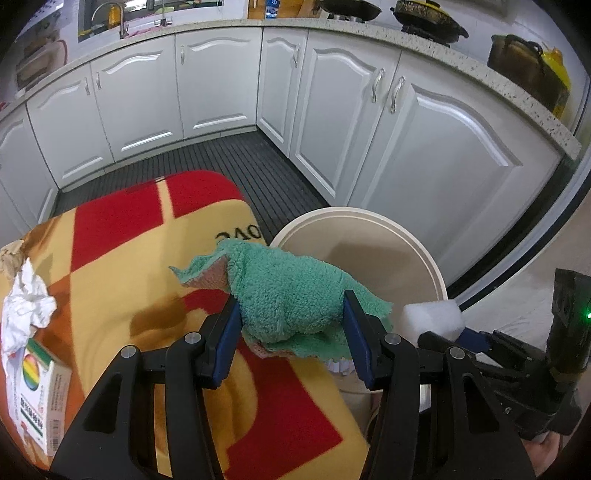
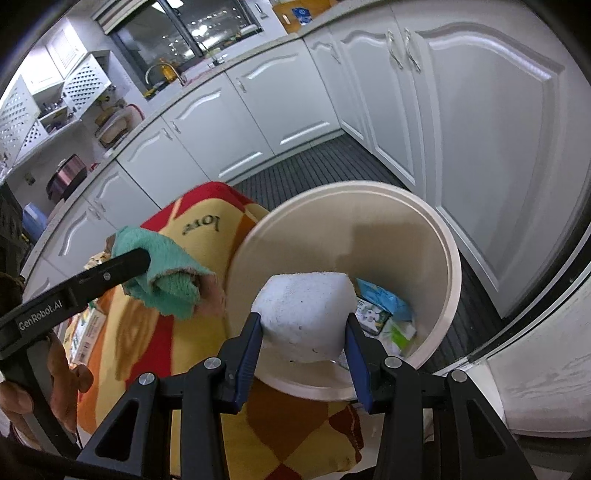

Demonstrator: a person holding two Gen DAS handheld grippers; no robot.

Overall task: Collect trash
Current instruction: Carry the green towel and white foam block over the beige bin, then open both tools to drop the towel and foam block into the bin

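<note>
My left gripper (image 1: 291, 314) is shut on a green fluffy cloth (image 1: 291, 291) and holds it above the blanket's right edge, next to the beige round bin (image 1: 428, 266). The cloth (image 2: 166, 277) also shows in the right wrist view. My right gripper (image 2: 303, 325) is shut on a white sponge block (image 2: 306, 314) and holds it over the near rim of the bin (image 2: 450, 280). The sponge (image 1: 434, 317) shows in the left wrist view too. Blue and green packets (image 2: 384, 314) lie in the bin. Crumpled white paper (image 1: 26, 310) and a small box (image 1: 35, 395) lie on the blanket at left.
A red, yellow and orange blanket (image 1: 122, 229) covers the raised surface. White kitchen cabinets (image 1: 406, 147) wrap around a dark slatted floor (image 1: 251, 166). Pots (image 1: 424, 18) stand on the counter at the back right.
</note>
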